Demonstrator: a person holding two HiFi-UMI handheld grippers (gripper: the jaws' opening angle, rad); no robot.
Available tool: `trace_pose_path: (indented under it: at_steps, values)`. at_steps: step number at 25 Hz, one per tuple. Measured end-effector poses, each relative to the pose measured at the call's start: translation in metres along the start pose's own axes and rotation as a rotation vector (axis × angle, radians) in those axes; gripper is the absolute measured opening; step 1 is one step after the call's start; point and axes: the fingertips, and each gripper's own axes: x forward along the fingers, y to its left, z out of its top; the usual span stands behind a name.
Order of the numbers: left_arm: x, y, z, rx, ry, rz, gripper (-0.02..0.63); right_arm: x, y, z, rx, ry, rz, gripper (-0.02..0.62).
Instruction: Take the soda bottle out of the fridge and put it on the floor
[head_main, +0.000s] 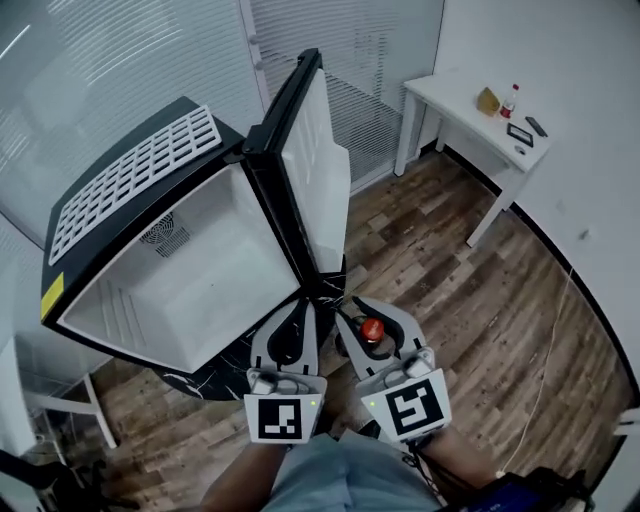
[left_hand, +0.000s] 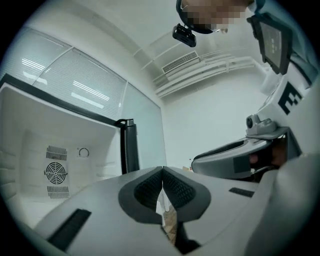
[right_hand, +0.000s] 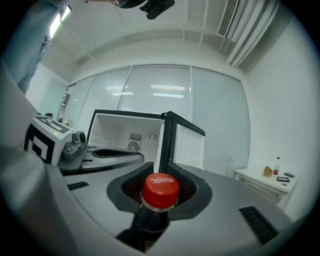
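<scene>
Holding the soda bottle (right_hand: 161, 191) by its neck in the right gripper (head_main: 370, 320), just in front of the open fridge (head_main: 170, 285), I judge extraction complete. The left gripper (left_hand: 162, 175) is closed and empty. Next: lower the bottle upright onto the floor (head_main: 450, 290) beside the fridge, then release.

head: steeply down | gripper views: level, close | shared: open fridge (head_main: 190, 270) (all three)

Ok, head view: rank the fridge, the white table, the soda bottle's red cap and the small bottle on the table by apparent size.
1. fridge
2. white table
3. red cap and small bottle look about alike. The cap is much nearer the camera, so I won't rank them.
</scene>
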Motion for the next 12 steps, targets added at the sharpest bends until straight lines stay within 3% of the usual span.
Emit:
trace_pose_path:
  at_steps: [12]
  values:
    - [0.009,-0.194,0.016,-0.034,-0.023,-0.312,0.017,-0.169,-0.090,-0.038,0.027,0.059,-0.301,0.101]
